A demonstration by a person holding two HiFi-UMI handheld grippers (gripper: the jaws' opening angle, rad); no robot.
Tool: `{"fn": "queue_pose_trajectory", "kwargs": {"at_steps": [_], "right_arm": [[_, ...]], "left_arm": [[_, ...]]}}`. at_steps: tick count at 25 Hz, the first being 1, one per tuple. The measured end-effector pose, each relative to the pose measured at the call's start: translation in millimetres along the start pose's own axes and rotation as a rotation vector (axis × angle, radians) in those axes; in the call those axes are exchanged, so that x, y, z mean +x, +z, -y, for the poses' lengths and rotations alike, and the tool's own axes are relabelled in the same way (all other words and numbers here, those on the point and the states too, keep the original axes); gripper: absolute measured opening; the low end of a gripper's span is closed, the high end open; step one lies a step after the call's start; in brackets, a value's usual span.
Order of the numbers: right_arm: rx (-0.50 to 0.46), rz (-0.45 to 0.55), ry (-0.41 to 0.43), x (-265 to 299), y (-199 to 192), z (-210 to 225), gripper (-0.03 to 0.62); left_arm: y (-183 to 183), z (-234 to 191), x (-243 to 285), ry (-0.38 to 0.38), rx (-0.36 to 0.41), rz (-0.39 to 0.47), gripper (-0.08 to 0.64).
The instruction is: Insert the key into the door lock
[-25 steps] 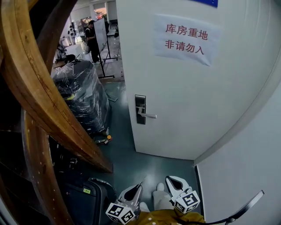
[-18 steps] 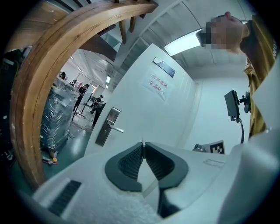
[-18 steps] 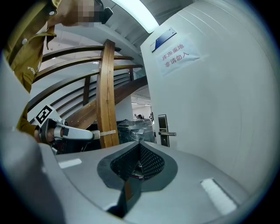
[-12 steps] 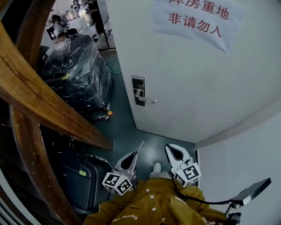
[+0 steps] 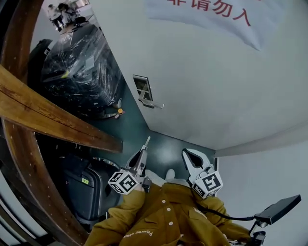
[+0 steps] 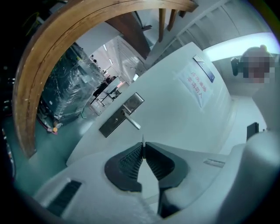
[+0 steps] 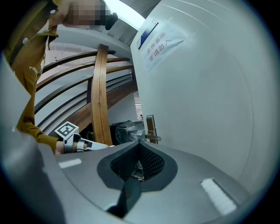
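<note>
Clearly, the key (image 6: 142, 141) is gripped edge-on between the clenched jaws of the left tool (image 6: 143, 151), and its thin metal blade is seen sticking out past the jaw tips. In the head view the left tool (image 5: 142, 153) is held low, just above a yellow sleeve (image 5: 144, 211), with the key (image 5: 147, 141) aimed toward 12 o'clock at the door lock (image 5: 143, 90), from which it is well apart. The lock is a metal plate with a lever handle, mounted near the edge of the white door (image 5: 207, 81); a paper notice (image 5: 216, 14) with red print is fixed higher on that door. The right tool (image 5: 186, 153) is held at 3 o'clock of the left one, and in its own view the jaws of the right tool (image 7: 139, 143) are seen closed tip to tip, with nothing pinched at the tips. A plastic-wrapped load (image 5: 77, 67) is seen at 10 o'clock of the lock, beyond a curved wooden beam (image 5: 48, 120), and a dark suitcase (image 5: 82, 185) stands on the floor (image 5: 163, 153) at 9 o'clock of the left tool.
</note>
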State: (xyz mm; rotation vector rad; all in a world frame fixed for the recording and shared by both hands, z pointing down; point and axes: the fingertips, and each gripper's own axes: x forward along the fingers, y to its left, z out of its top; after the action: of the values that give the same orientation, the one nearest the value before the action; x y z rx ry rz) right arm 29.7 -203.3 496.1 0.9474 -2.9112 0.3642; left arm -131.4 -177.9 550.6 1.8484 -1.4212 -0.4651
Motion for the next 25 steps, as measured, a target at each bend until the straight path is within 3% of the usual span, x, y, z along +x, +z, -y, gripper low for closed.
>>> {"fn": "queue_pose_trajectory", "kwargs": {"at_steps": [3,8,11,13,18,25], "right_arm": [[0.008,-0.010,-0.018,-7,0,6,0.006],[0.020,-0.009,-0.039,-10,10,11,0.006],[0.021,-0.013,-0.043,-3,10,15,0.005],[0.022,-0.017,-0.041,3,8,15,0.005],[0.015,-0.010,-0.055,9,18,18,0.006],[0.016,-0.009,-0.106,3,25,34,0.006]], "left_arm": [[4,-21,13,0.016,-0.133,0.033,0.026],[20,-63,40,0.071,-0.270,0.053,0.026],[30,-69,76,-0.062,-0.499,0.138,0.026],[31,-84,91,-0.082,-0.575,0.149,0.026],[37,-120,113,-0.035,-0.611,0.136,0.026],[54,-132,150,-0.047,-0.654,0.162,0.026]]}}
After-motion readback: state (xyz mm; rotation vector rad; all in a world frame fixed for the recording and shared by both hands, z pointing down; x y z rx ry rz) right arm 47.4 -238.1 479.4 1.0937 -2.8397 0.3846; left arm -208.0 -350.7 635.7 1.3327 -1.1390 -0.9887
